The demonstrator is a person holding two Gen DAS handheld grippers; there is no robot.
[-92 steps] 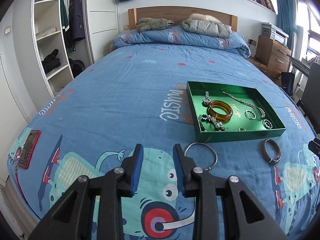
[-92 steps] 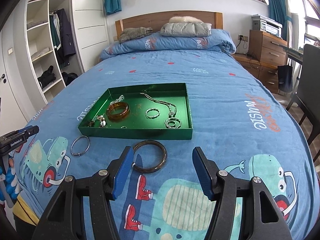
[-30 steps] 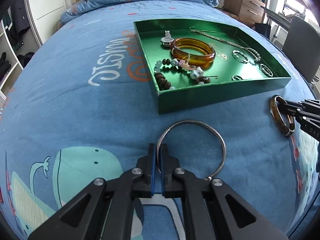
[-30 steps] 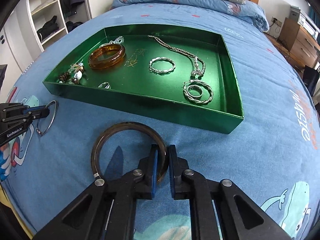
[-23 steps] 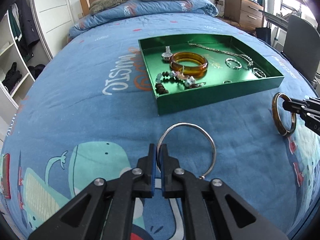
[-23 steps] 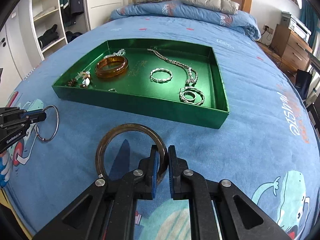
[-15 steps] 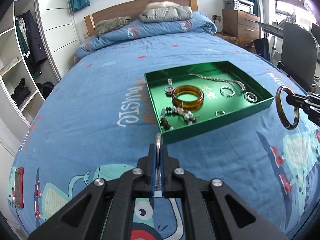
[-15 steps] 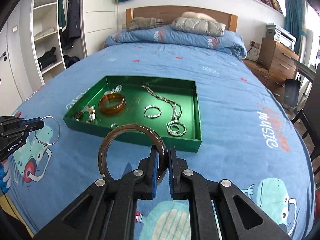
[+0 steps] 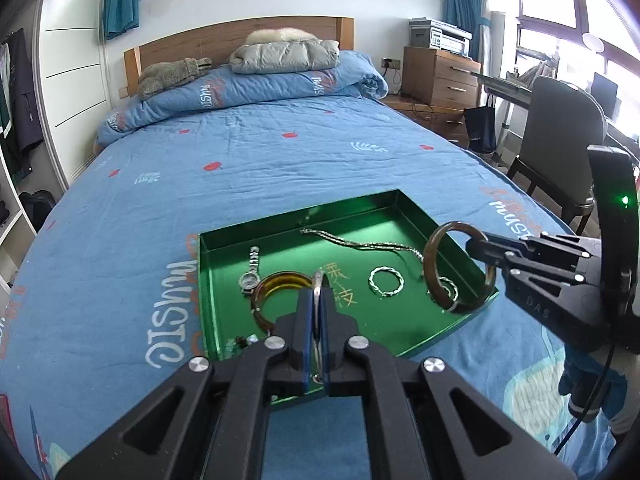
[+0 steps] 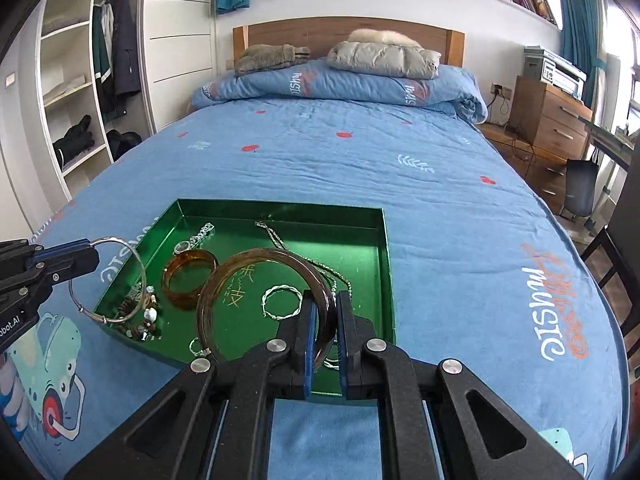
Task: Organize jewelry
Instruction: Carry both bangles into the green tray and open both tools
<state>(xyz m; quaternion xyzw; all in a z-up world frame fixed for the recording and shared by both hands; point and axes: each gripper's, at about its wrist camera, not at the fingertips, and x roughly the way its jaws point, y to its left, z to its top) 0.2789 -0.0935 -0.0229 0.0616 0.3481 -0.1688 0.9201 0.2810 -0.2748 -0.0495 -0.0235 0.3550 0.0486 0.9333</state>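
My left gripper (image 9: 317, 296) is shut on a thin silver bangle (image 9: 318, 280), seen edge-on between the pads; in the right wrist view the silver bangle (image 10: 138, 258) hangs over the tray's left corner. My right gripper (image 10: 323, 308) is shut on a dark brown bangle (image 10: 260, 253), held upright above the green tray (image 10: 280, 210). From the left wrist view this brown bangle (image 9: 430, 264) hovers over the tray's (image 9: 304, 216) right corner. Inside lie an amber bangle (image 10: 188, 302), a watch (image 9: 251, 270), a silver chain (image 9: 360, 245), a twisted silver ring (image 9: 386, 281) and a beaded bracelet (image 10: 140, 320).
The tray rests on a blue cartoon-print bedspread (image 10: 440, 200). A folded duvet and jackets (image 10: 380, 60) are piled at the headboard. Open wardrobe shelves (image 10: 72, 80) stand to the left, a wooden drawer unit (image 9: 440, 76) and a grey chair (image 9: 560, 140) to the right.
Both grippers rose from the bedspread with their bangles and now hold them over the tray. The silver bangle swung from lying flat to edge-on in the left wrist view.
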